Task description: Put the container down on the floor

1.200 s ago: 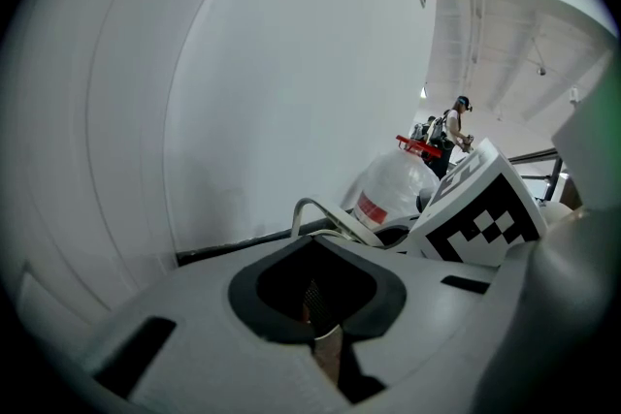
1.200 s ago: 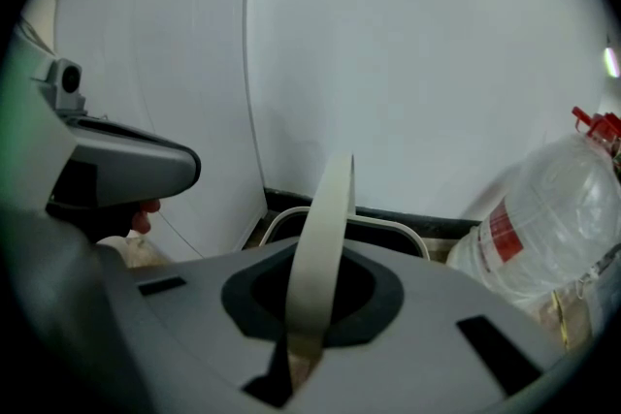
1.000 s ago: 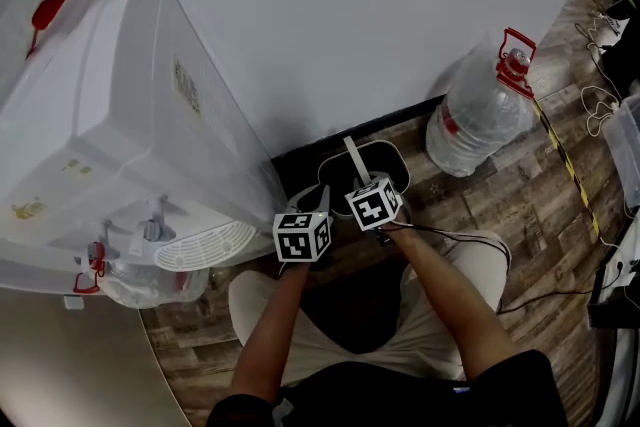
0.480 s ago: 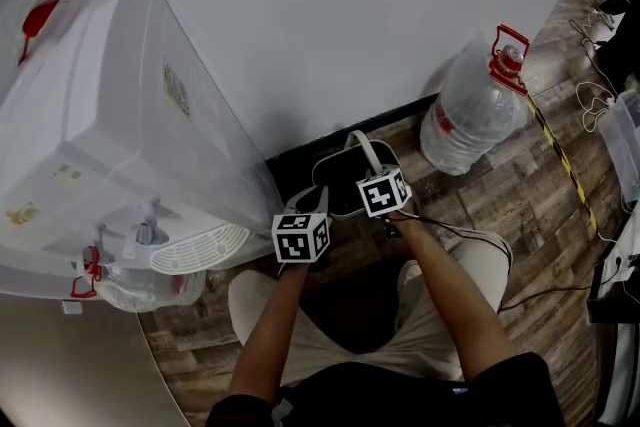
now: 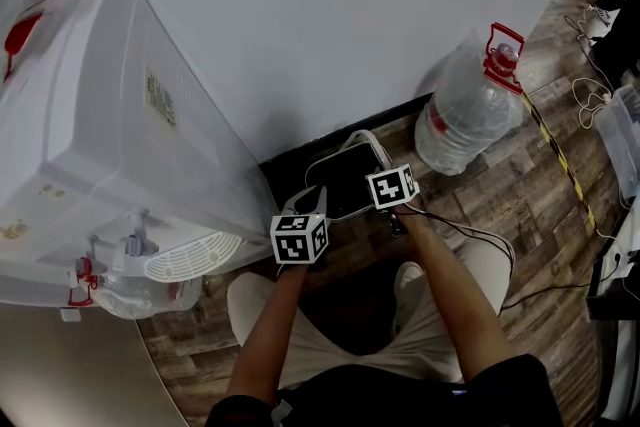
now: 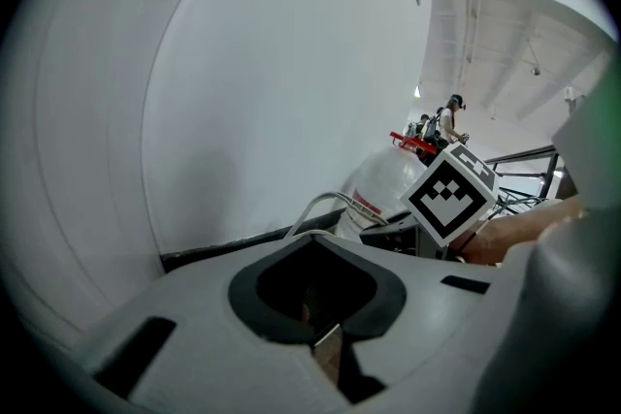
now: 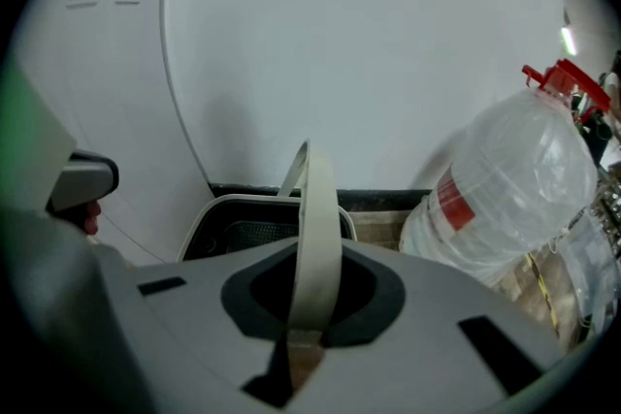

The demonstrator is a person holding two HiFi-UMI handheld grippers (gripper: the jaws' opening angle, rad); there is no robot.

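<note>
Plank floor around the claws, quick rundown

Brown wood-look floor (image 5: pixel 520 205) meets a dark baseboard (image 5: pixel 300 158) just ahead of the right gripper (image 7: pixel 303 344). A big clear water jug (image 5: pixel 465 120) sits to the gripper's right by the wall, a yellow-black tape stripe (image 5: pixel 565 165) runs further right, and thin cables (image 5: pixel 470 235) trail behind it.

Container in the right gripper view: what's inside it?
The container shows a dark inside with what looks like a mesh insert. The right gripper and the handle it clamps cover the rest, so any contents are hidden.

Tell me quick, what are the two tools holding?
Left tool: closed, nothing in it.
Right tool: closed on the handle of the container.
</note>
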